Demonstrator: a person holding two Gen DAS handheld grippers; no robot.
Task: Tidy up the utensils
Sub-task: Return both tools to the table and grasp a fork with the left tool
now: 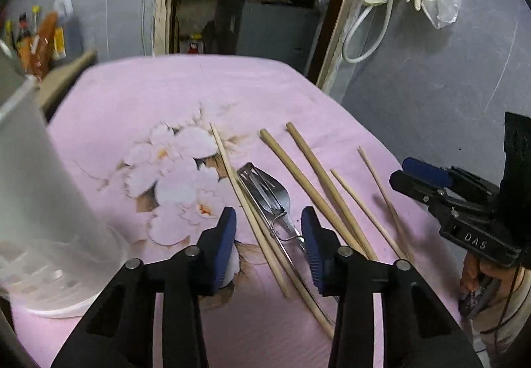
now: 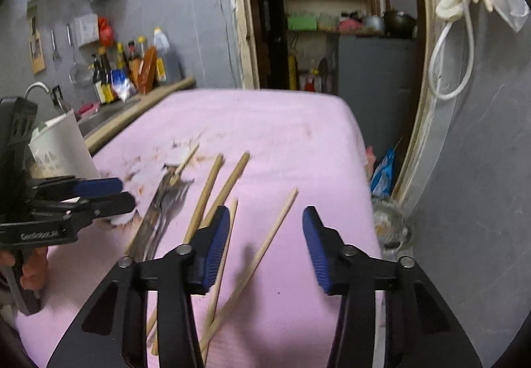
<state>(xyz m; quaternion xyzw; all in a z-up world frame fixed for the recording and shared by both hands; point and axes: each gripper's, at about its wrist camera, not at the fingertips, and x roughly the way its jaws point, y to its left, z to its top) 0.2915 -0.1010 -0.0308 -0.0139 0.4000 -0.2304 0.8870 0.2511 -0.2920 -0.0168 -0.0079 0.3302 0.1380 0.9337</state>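
Several wooden chopsticks lie on the pink flowered cloth [image 1: 139, 102]. One thin pair [image 1: 252, 218] lies left of a metal fork and slotted spoon [image 1: 268, 192]. Two thick chopsticks [image 1: 312, 188] and two thin ones [image 1: 375, 205] lie to the right. My left gripper [image 1: 268, 235] is open, its jaws either side of the metal utensils and the thin pair, low over the cloth. My right gripper [image 2: 265, 241] is open above the two thin chopsticks [image 2: 272, 235]; it also shows in the left wrist view [image 1: 428, 178]. The metal utensils [image 2: 162, 205] and thick chopsticks [image 2: 215, 192] show left of it.
A translucent white plastic container [image 1: 39, 202] stands at the cloth's left, also in the right wrist view [image 2: 63, 145]. Bottles [image 2: 129, 69] and a sink sit on the counter behind. A doorway with shelves [image 1: 239, 2] is beyond the table. The cloth's right edge [image 2: 368, 188] drops to the floor.
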